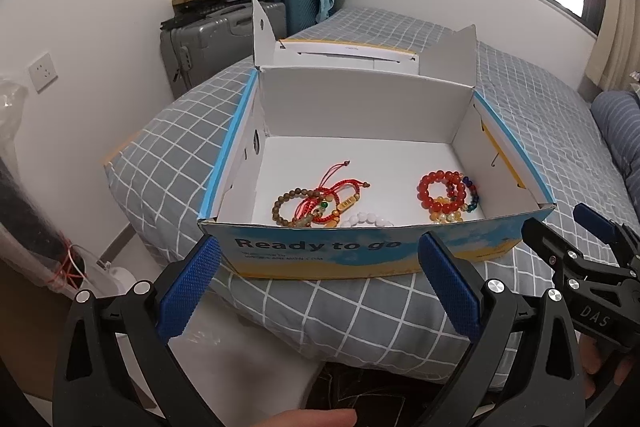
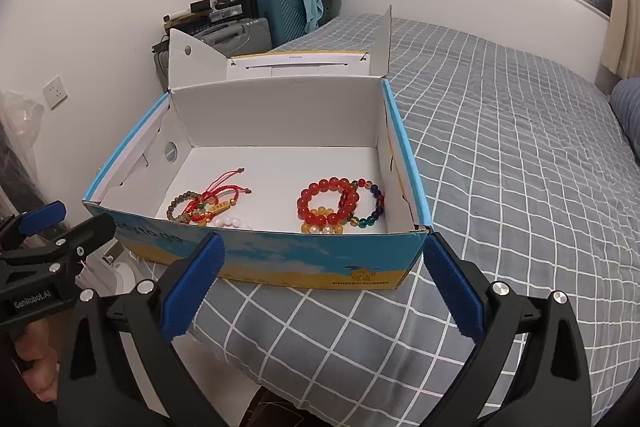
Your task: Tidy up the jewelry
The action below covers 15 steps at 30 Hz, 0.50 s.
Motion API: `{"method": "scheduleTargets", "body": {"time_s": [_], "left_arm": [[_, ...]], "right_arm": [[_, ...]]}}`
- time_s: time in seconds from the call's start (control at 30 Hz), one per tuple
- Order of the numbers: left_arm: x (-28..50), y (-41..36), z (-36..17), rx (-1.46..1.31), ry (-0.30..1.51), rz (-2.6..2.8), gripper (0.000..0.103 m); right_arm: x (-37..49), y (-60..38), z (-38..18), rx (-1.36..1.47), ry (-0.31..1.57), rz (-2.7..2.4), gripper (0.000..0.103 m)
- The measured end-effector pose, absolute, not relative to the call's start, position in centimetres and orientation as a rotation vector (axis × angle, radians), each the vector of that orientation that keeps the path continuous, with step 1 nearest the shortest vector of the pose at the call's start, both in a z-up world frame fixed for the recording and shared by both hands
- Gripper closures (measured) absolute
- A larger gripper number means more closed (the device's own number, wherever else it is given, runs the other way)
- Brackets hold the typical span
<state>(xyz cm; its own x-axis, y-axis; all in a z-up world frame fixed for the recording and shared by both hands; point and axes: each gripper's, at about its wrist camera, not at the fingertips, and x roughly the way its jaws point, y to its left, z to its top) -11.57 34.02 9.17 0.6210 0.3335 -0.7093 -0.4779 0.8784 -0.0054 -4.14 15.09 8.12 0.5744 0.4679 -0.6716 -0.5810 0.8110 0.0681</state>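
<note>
Open cardboard box [image 1: 360,247] sits on the bed [image 1: 540,115], lid folded back. Inside, two clusters of bracelets: left cluster [image 1: 320,205] of wooden beads and red cord, right cluster [image 1: 446,195] of red, yellow and multicoloured beads. Box front wall cuts off the nearest beads in the left wrist view; the right wrist view shows more of them [image 2: 340,205]. Left gripper [image 1: 320,287] and right gripper [image 2: 324,287]: fingers spread wide, holding nothing, short of the box.
</note>
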Motion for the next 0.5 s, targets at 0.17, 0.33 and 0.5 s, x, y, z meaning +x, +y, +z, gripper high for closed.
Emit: {"method": "scheduleTargets", "body": {"time_s": [0.17, 0.33, 0.5], "left_arm": [[-11.72, 33.84, 9.32, -0.186, 0.755, 0.475, 0.006], [-11.67, 33.74, 9.4, -0.182, 0.756, 0.464, 0.006], [-11.45, 33.84, 9.36, -0.193, 0.767, 0.46, 0.006]], "right_arm": [[-4.23, 15.25, 8.02, -0.175, 0.739, 0.618, 0.008], [-4.2, 15.32, 8.02, -0.177, 0.739, 0.615, 0.008], [-4.11, 15.34, 7.92, -0.181, 0.743, 0.614, 0.008]]}}
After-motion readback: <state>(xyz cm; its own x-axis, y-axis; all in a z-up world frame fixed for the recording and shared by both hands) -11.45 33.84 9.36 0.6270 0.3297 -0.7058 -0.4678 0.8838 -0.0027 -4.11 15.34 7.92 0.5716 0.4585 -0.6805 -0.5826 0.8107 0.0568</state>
